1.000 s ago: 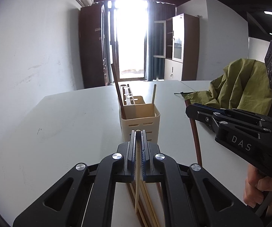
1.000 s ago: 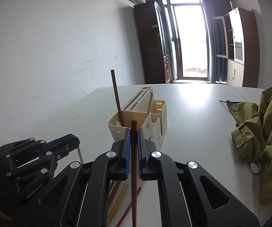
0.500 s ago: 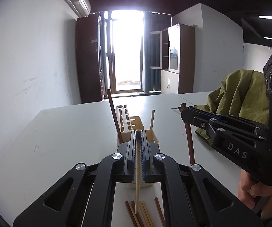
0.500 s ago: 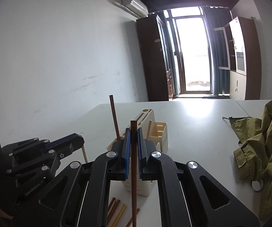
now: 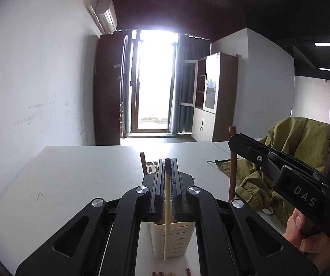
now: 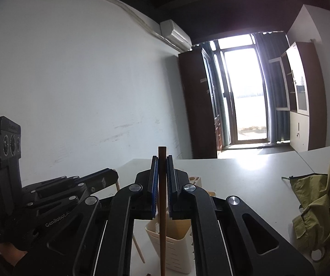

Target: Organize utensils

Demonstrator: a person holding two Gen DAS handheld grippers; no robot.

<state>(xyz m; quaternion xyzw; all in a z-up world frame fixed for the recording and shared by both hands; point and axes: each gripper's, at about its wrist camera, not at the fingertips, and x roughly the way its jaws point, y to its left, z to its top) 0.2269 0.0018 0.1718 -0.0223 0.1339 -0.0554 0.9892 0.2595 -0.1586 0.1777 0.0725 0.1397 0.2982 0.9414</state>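
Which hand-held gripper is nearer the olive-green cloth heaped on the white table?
The right hand-held gripper, which hangs just beside the olive-green cloth. The left hand-held gripper sits farther off, above the cream slotted plastic holder.

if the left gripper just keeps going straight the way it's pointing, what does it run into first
Probably nothing soon. The left gripper, shut on a pale chopstick, points level above the cream utensil holder, whose standing dark chopstick sits just left of the line. Depth is unclear.
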